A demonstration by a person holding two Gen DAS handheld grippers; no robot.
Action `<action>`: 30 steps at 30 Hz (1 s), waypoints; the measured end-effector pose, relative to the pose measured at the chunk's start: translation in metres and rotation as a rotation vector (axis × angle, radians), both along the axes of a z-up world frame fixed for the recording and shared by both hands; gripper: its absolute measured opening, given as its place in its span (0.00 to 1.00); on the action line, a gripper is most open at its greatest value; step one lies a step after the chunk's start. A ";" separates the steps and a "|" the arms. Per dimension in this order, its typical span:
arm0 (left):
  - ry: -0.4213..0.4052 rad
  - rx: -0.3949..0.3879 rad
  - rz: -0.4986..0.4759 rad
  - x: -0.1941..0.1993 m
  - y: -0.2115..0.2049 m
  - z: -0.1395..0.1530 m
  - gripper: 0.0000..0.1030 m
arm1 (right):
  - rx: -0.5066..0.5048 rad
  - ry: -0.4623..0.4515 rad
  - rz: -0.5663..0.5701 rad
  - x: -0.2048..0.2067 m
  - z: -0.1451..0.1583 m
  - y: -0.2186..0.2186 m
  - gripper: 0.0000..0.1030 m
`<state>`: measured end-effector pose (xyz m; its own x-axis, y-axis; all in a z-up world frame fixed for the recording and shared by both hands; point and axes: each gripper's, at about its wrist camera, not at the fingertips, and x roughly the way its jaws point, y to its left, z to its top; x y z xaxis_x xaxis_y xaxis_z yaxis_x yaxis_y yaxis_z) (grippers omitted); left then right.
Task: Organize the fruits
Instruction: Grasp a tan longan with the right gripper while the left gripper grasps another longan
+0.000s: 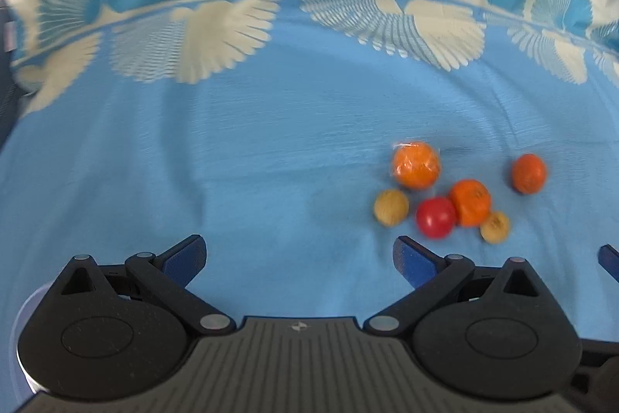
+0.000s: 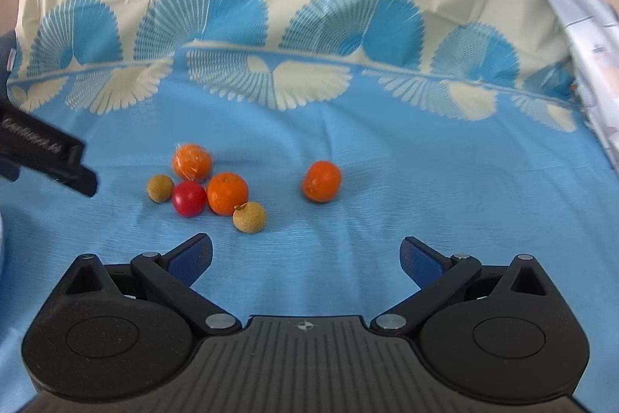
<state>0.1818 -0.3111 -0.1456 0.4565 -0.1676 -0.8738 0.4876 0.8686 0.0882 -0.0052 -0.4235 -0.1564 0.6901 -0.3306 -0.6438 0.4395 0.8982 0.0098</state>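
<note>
Several small fruits lie on a blue cloth. A wrapped orange (image 2: 192, 161) (image 1: 416, 170) sits at the back of the cluster. In front of it are a red tomato (image 2: 188, 198) (image 1: 435, 217), a bare orange (image 2: 227, 193) (image 1: 470, 202) and two tan longans (image 2: 160, 188) (image 2: 249, 216) (image 1: 391, 208) (image 1: 495, 227). A third orange (image 2: 321, 180) (image 1: 528, 173) lies apart to the right. My right gripper (image 2: 305, 254) is open, empty, just short of the fruits. My left gripper (image 1: 300, 254) is open and empty, left of the cluster; its body (image 2: 42, 151) shows in the right wrist view.
The blue cloth (image 2: 425, 180) with cream fan patterns rises into a backdrop behind. A white round rim (image 1: 19, 328) shows under the left gripper's left side. A pale patterned sheet (image 2: 580, 26) hangs at the far right. A blue fingertip (image 1: 609, 258) enters at the left view's right edge.
</note>
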 end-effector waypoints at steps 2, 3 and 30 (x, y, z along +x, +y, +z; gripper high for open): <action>0.023 0.008 -0.022 0.011 -0.011 -0.014 1.00 | 0.011 0.009 0.017 0.016 -0.012 -0.005 0.99; 0.033 0.016 -0.031 0.016 -0.016 -0.021 1.00 | 0.018 0.012 0.027 0.024 -0.017 -0.007 0.99; 0.053 -0.091 -0.025 -0.051 0.058 0.049 0.27 | 0.111 -0.048 0.105 -0.012 0.020 0.021 0.28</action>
